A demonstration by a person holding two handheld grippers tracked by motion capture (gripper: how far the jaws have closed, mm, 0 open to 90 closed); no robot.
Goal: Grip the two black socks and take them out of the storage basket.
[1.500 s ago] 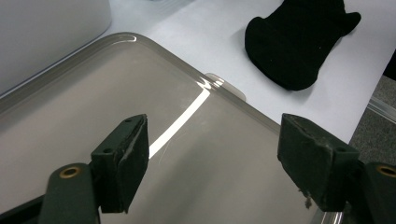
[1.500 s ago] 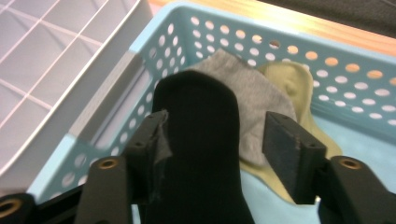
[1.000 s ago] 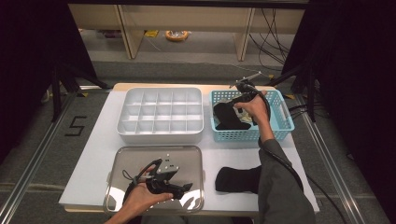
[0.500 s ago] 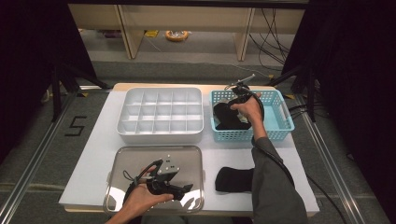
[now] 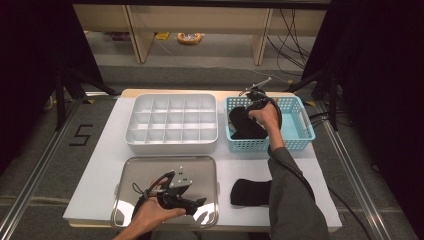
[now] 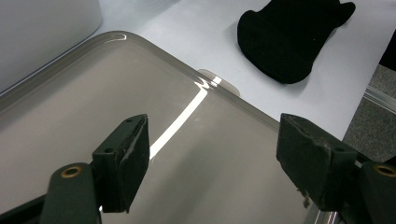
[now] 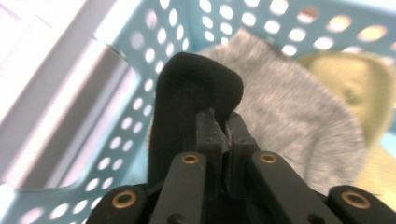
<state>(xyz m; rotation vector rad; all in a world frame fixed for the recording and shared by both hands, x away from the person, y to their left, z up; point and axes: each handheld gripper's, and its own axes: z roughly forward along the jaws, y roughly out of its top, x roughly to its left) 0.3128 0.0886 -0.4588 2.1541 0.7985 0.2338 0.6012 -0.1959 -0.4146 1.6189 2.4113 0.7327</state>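
High view overlooks the table point(image 5: 100, 150) — gripper views close, low, angled downward.

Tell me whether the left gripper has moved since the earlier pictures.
No. The left gripper hovers over the same near part of the steel tray, jaws open.

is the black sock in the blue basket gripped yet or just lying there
Gripped. In the right gripper view the right gripper has just closed its jaws, pinching a fold of the black sock inside the blue basket.

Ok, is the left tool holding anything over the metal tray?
No, the left tool hangs open over the bare metal tray, with nothing between its pads.
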